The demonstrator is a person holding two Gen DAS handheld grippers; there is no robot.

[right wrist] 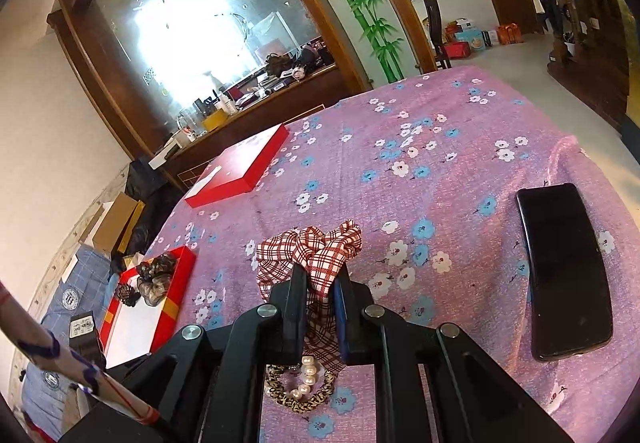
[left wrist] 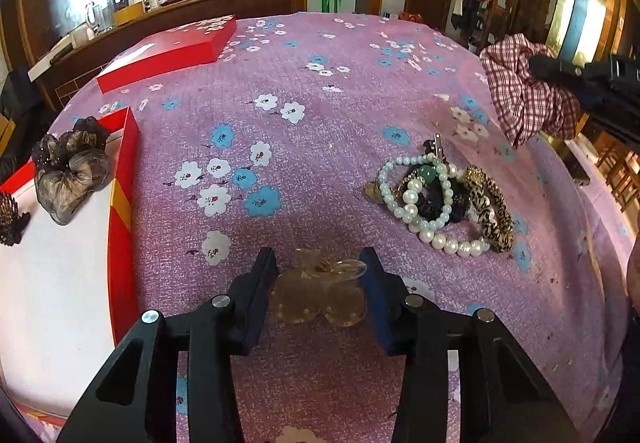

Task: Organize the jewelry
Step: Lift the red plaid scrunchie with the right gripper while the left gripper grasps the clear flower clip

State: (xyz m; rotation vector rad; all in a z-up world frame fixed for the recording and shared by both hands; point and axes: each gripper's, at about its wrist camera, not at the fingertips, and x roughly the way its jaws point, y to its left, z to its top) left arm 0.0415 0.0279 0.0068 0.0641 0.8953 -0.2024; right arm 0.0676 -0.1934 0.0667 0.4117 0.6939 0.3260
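An amber see-through hair claw clip (left wrist: pixel 320 295) lies on the purple flowered cloth between the fingers of my left gripper (left wrist: pixel 318 263), whose pads press on its two sides. To its right is a heap of jewelry: a pearl necklace (left wrist: pixel 416 203), a green bead and a leopard-print scrunchie (left wrist: pixel 494 203). My right gripper (right wrist: pixel 320 275) is shut on a red plaid scrunchie (right wrist: pixel 316 247) and holds it above the heap, whose pearls (right wrist: pixel 306 375) show under the fingers. The open red box (left wrist: pixel 124 203) at the left holds a dark gauze hair flower (left wrist: pixel 72 171).
The red box lid (left wrist: pixel 168 51) lies at the far left of the table. A black phone (right wrist: pixel 564 271) rests on the cloth at the right. A wooden counter with a mirror stands behind the table, with cartons on the floor to the left.
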